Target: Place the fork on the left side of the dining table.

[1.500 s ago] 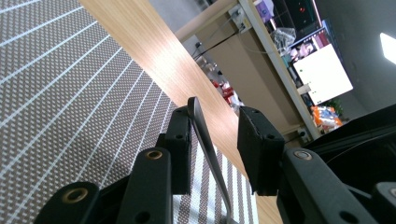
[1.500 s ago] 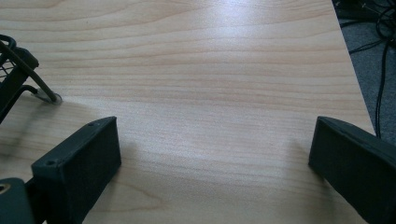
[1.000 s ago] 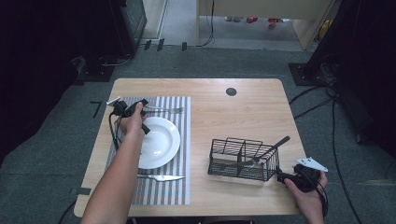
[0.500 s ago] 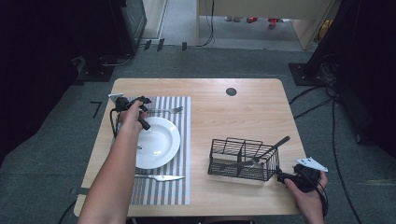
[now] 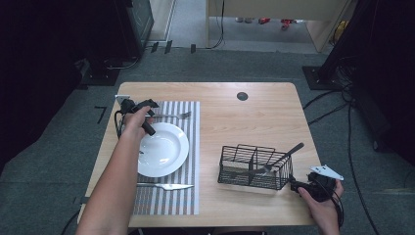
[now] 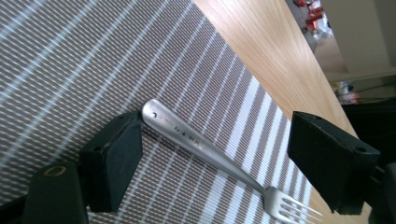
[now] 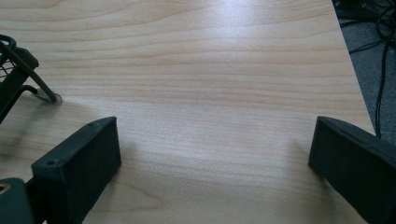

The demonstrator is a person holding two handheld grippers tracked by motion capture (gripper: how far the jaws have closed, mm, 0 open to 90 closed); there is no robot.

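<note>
A silver fork (image 6: 201,144) lies flat on the striped placemat (image 6: 70,60), beyond the white plate (image 5: 164,149); the high view shows the fork (image 5: 172,116) pointing right. My left gripper (image 6: 217,122) is open around the fork's handle. Its jaws have just been opening; the handle lies loose between them, its end beside the left pad (image 6: 119,149). In the high view the left gripper (image 5: 148,105) sits at the placemat's far left corner. My right gripper (image 7: 215,126) stands open over bare wood, next to the wire basket (image 5: 254,166); the high view has the right gripper (image 5: 296,185) at the basket's right end.
A knife (image 5: 164,186) lies on the placemat in front of the plate. A dark-handled utensil (image 5: 283,157) leans out of the basket. One basket corner (image 7: 18,70) is close to my right gripper's left jaw. A round black grommet (image 5: 242,96) marks the table's far side.
The left hand has shifted slightly at the fork's handle end. The fork lies where it was on the placemat. The right hand has stayed still.
</note>
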